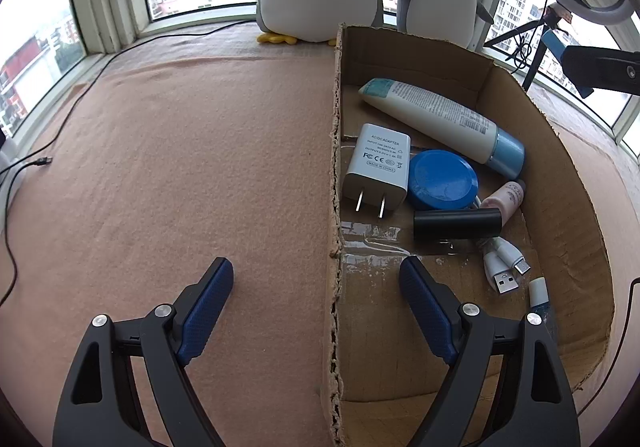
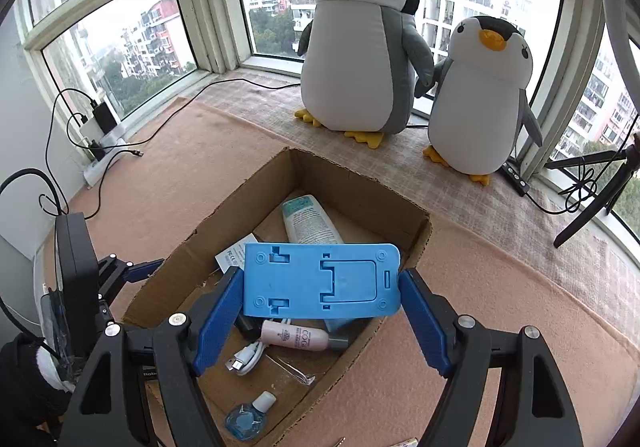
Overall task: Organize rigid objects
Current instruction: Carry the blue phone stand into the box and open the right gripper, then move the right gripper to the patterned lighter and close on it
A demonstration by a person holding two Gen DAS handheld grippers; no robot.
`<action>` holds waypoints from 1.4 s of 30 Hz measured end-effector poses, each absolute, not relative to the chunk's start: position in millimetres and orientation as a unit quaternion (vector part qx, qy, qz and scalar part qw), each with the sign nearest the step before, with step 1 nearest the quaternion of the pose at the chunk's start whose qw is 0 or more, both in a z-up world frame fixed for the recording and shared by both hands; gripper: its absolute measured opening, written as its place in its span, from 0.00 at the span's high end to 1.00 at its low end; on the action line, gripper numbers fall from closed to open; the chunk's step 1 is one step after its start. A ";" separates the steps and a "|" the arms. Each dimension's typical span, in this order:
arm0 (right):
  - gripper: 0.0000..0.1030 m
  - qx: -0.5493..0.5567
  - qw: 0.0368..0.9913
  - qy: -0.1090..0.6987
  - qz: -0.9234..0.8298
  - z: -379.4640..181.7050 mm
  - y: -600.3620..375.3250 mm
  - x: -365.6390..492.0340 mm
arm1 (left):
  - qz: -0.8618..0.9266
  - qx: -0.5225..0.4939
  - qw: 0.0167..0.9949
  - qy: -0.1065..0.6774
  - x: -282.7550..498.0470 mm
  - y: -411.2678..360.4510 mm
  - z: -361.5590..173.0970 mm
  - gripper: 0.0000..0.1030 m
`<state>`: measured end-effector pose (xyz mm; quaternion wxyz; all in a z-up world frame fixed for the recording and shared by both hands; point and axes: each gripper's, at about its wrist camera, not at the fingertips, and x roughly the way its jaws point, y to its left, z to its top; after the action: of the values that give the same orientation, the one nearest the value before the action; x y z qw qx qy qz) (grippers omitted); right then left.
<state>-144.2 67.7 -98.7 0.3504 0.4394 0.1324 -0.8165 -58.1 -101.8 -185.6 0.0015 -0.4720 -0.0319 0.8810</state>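
Two grippers work over one cardboard box that sits on a pink blanket. From the left wrist view, the left gripper is spread wide and empty, one finger over the blanket, the other inside the box, straddling the box's torn left wall. Inside the box, left to right, lie one white AC adapter, one round blue lid, one white tube with a light-blue cap, one black cylinder, one small pink bottle, one white USB cable and one small white-capped blue bottle. From the right wrist view, the right gripper holds one blue plastic phone stand flat between its pads, above the box. Two plush penguins stand behind by the window.
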 end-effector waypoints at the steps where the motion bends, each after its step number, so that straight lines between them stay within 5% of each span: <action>1: 0.27 0.438 0.352 0.132 -0.817 -98.4 64.1 -143.3 | 0.881 -0.472 0.001 -0.032 -58.0 -101.7 -185.6 0.16; 24: 0.27 0.471 0.366 0.098 -0.797 -124.3 37.6 -157.7 | 0.881 -0.472 0.002 -0.032 -58.1 -102.5 -185.8 0.16; 29: 0.15 0.470 0.365 0.090 -0.799 -123.7 39.5 -158.6 | 0.881 -0.471 0.002 -0.031 -58.1 -101.9 -185.7 0.16; 42: 0.14 0.465 0.346 0.055 -0.813 -108.4 64.1 -161.4 | 0.881 -0.471 0.002 -0.031 -57.4 -101.3 -185.6 0.16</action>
<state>-161.4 64.1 -108.4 0.3464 0.4655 0.0555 -0.8126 -57.4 -101.3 -185.6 0.0018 -0.4714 -0.0305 0.8814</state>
